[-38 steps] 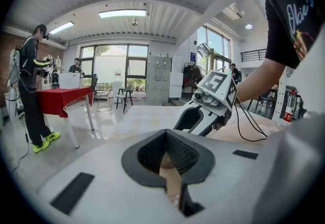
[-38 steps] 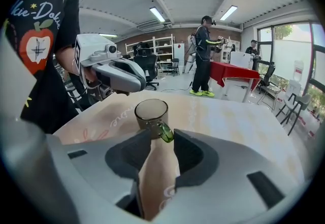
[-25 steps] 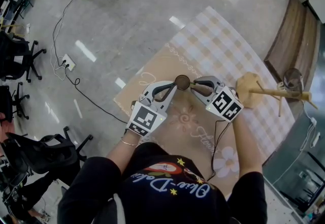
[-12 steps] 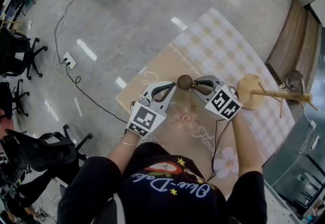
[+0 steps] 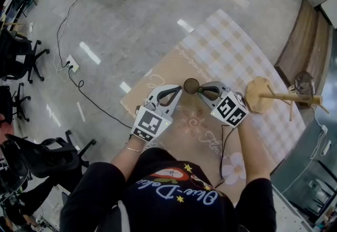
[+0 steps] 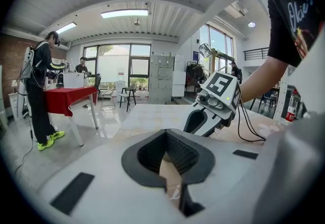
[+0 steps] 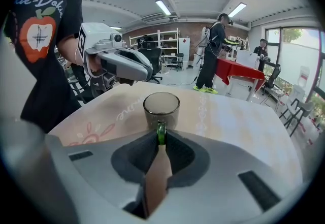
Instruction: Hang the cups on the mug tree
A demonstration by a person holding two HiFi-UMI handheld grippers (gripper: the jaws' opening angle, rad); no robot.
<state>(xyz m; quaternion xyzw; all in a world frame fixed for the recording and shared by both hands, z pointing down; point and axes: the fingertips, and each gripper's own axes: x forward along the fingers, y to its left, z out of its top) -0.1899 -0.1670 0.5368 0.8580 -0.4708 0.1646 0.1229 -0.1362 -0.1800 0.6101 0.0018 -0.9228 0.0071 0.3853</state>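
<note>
A dark smoky glass cup (image 5: 191,86) stands upright on the beige tablecloth (image 5: 226,47). In the right gripper view the cup (image 7: 161,108) is straight ahead and its green handle (image 7: 161,133) sits between the pads. My right gripper (image 5: 203,89) has just been closing and is now shut on that handle. Left of the cup, apart from it, my left gripper (image 5: 174,92) is shut and holds nothing. The wooden mug tree (image 5: 258,94) stands at the table's right, and a clear glass cup (image 5: 304,82) hangs near its top.
The table's left edge drops to a glossy floor with a power strip (image 5: 70,63) and cable. Office chairs (image 5: 21,60) stand at far left. A wooden bench (image 5: 305,41) lies beyond the tree. People stand by a red table (image 7: 234,70).
My right gripper has shifted slightly left toward the cup and its jaws have closed on the handle. The left gripper and the cup have stayed where they were.
</note>
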